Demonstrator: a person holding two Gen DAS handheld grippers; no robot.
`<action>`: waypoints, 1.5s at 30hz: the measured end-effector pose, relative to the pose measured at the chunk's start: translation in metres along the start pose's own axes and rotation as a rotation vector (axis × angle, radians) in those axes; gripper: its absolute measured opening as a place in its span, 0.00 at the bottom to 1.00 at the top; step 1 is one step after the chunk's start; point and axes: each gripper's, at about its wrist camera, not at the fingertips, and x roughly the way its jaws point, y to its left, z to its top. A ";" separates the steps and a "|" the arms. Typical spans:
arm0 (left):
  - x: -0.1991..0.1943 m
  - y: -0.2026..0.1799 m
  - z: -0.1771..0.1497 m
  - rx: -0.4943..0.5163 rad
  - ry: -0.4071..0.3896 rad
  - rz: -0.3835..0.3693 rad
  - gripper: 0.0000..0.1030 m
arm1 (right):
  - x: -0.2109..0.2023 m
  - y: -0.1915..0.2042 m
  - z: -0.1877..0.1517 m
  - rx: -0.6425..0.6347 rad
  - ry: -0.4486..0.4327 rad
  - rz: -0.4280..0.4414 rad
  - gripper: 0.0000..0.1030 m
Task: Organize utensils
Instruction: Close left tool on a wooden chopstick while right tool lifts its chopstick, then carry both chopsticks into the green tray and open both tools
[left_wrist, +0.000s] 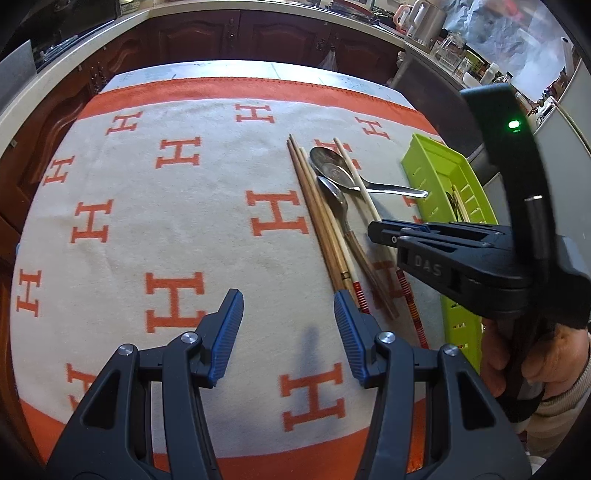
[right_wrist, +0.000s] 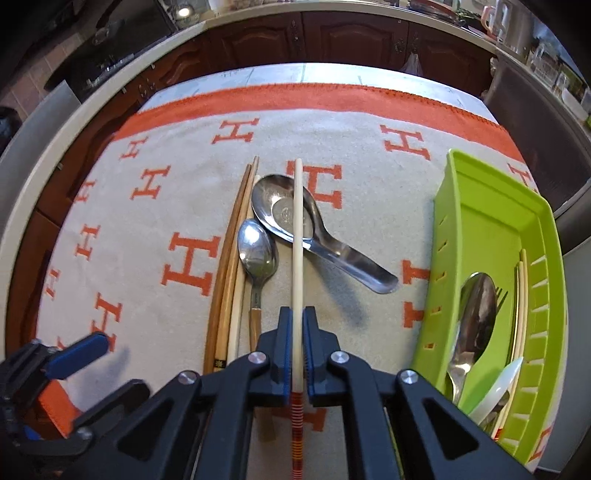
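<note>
My right gripper (right_wrist: 297, 343) is shut on a cream chopstick (right_wrist: 297, 236) with a red-striped end; the stick lies across the bowl of a large steel soup spoon (right_wrist: 295, 225). Left of it lie a small spoon with a wooden handle (right_wrist: 257, 254) and several wooden chopsticks (right_wrist: 225, 280). The green slotted tray (right_wrist: 487, 229) at right holds a spoon (right_wrist: 474, 314), a fork, cream chopsticks and a white spoon. My left gripper (left_wrist: 288, 332) hovers open over the cloth, just left of the chopstick ends (left_wrist: 341, 273). The right gripper (left_wrist: 391, 236) also shows in the left wrist view.
An orange and cream cloth (left_wrist: 147, 206) with H marks covers the table. Dark wooden cabinets (left_wrist: 236, 33) and a pale counter edge run behind it. Jars and appliances (left_wrist: 454, 48) crowd the counter at back right. A hand (left_wrist: 532, 362) holds the right gripper's handle.
</note>
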 end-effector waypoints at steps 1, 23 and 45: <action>0.004 -0.004 0.001 0.002 0.003 0.001 0.47 | -0.004 -0.001 0.000 0.005 -0.012 0.012 0.05; 0.051 -0.035 0.013 0.034 0.026 0.229 0.53 | -0.079 -0.041 -0.028 0.141 -0.183 0.176 0.05; 0.009 -0.024 0.020 -0.082 -0.046 0.112 0.04 | -0.094 -0.065 -0.053 0.222 -0.195 0.219 0.05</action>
